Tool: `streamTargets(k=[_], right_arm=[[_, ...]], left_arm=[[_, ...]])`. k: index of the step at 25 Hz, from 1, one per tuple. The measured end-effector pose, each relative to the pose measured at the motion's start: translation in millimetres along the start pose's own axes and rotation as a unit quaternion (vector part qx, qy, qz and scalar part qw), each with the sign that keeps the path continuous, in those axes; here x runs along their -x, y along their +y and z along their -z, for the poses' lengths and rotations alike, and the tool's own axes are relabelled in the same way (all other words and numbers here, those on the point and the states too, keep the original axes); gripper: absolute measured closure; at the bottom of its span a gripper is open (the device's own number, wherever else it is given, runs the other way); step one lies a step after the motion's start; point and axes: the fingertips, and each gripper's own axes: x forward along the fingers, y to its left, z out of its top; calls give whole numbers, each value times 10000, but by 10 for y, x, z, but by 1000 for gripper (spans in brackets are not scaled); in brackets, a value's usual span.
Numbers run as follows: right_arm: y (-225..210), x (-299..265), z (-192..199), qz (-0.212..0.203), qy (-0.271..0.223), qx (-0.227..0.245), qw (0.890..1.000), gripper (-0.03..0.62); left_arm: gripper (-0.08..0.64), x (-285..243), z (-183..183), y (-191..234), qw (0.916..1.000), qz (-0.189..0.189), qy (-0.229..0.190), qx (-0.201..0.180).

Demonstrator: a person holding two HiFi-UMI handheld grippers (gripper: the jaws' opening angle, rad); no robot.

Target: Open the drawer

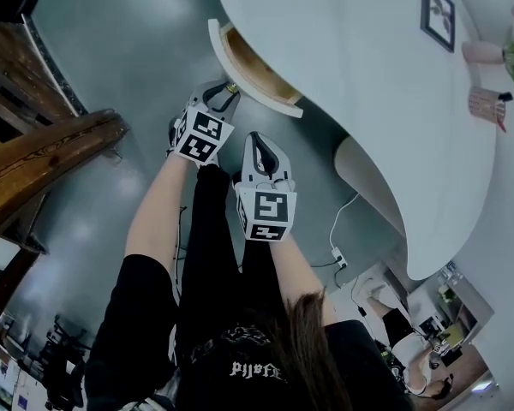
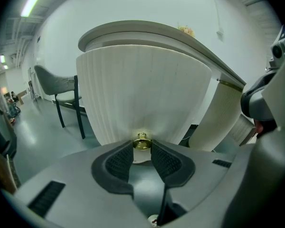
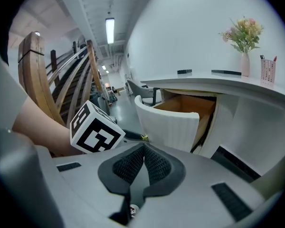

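**A:** Item: drawer (image 3: 170,125). Location?

**B:** Under the top of the white desk (image 1: 360,67), at its rounded end. It stands out partway. The wooden inside shows in the right gripper view, and nothing can be seen in the part that is visible. The ribbed white front curves to match the desk.

**A:** Item: knob (image 2: 142,141).

**B:** One, brass, centred low on the drawer front. It looks like the only purchase on that smooth face, which is likely why the grip is there.

**A:** Item: left gripper (image 2: 142,145). Condition?

**B:** Its pads (image 2: 120,159) pinch the knob from either side at the very tips. The gripper slants down toward the front, roughly square to it, so a pull should run along the drawer's travel, not across it.

**A:** Item: right gripper (image 3: 143,149).

**B:** Jaws pressed together with nothing between them. It is held beside the left one, back from the drawer and touching nothing. I judge it is kept clear so the drawer can slide past.

**A:** Status of task?

**B:** Under way. The drawer is open enough to see in. Whether it can come out further, I cannot tell.

**A:** Hazards?

**B:** The knob is small and round and the hold is at the tips only, so it could slip if the pull goes off-line.
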Motion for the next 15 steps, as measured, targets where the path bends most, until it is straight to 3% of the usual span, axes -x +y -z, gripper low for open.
streamTargets(k=[15], right_arm=[[152,107,-175,-99,-8,214,9997,566]], left_arm=[[433,261,227,-2,9985,123,516,-132]])
